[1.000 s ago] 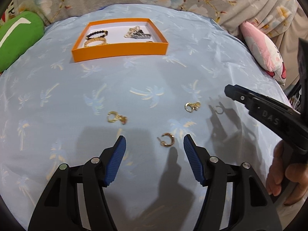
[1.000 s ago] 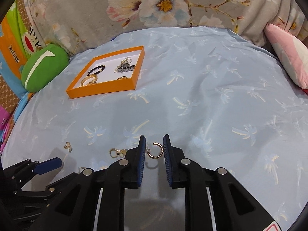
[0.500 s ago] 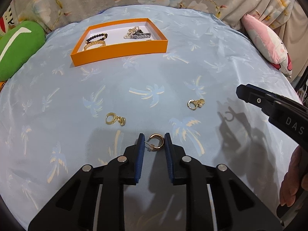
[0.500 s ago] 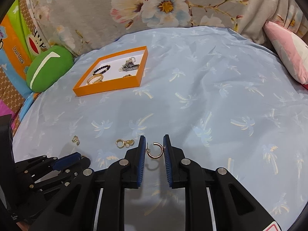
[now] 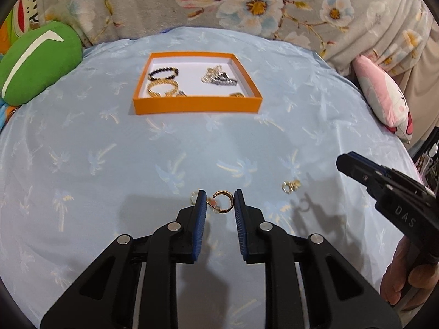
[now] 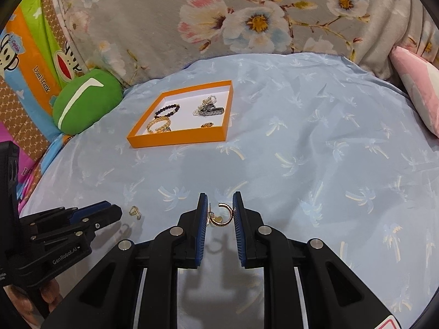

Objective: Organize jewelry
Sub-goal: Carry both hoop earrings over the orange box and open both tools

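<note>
My left gripper (image 5: 220, 205) is shut on a gold hoop earring (image 5: 222, 203) and holds it above the blue cloth. My right gripper (image 6: 219, 213) is shut on a second gold hoop earring (image 6: 223, 216), also lifted. The orange tray (image 5: 196, 104) lies farther back on the cloth and holds a black bead bracelet (image 5: 163, 73), a gold bracelet (image 5: 162, 89) and a silver piece (image 5: 219, 78). The tray also shows in the right wrist view (image 6: 175, 139). A gold charm earring (image 5: 290, 186) lies on the cloth right of my left gripper, and another (image 6: 135, 211) shows in the right wrist view.
A green cushion (image 5: 35, 60) sits at the back left and a pink pillow (image 5: 384, 101) at the right edge. A floral fabric (image 6: 247, 19) rises behind the cloth. The right gripper's body (image 5: 389, 192) shows at the right of the left wrist view.
My left gripper closed on the hoop earring that lay on the cloth and lifted it, moving toward the tray. My right gripper kept its hoop earring and rose a little.
</note>
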`<state>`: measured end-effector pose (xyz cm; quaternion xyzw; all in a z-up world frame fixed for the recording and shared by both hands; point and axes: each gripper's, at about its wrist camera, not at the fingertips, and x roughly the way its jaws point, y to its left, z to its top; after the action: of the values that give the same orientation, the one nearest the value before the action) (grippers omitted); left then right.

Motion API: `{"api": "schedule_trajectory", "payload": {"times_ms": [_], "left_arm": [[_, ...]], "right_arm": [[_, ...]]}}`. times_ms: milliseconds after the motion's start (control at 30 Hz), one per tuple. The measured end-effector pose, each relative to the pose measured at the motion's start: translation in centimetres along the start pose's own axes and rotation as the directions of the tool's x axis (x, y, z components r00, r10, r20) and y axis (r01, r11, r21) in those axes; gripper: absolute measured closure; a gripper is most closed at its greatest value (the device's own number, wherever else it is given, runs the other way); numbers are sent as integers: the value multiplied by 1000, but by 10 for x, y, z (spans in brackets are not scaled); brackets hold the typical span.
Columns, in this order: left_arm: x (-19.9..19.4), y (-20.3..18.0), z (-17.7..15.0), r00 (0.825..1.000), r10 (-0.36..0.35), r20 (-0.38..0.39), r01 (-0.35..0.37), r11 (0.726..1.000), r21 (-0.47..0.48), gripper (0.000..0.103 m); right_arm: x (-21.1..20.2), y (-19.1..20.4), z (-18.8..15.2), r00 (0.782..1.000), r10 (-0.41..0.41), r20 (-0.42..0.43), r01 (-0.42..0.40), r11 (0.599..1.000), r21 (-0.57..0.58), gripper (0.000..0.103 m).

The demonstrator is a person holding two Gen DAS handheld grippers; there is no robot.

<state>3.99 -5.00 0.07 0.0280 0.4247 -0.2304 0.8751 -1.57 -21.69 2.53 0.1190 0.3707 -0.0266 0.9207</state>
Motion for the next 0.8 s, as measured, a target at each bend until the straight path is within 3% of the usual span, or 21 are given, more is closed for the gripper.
{"api": "schedule_trajectory", "payload": {"times_ms": [200, 400, 633, 800], "left_arm": [[4, 21, 36, 998, 39, 51, -38, 999, -17, 83], [26, 46, 86, 993, 75, 90, -71, 996, -47, 83], [68, 58, 137, 988, 105, 114, -100, 994, -47, 83], [101, 61, 157, 989, 111, 102, -107, 993, -43, 83]], "right_arm": [[19, 12, 31, 1000, 20, 24, -19, 999, -35, 86], [64, 27, 78, 999, 45, 25, -43, 997, -67, 86], [127, 39, 123, 998, 63, 9, -62, 995, -78, 86], [165, 42, 140, 998, 55, -10, -55, 995, -82, 86]]}}
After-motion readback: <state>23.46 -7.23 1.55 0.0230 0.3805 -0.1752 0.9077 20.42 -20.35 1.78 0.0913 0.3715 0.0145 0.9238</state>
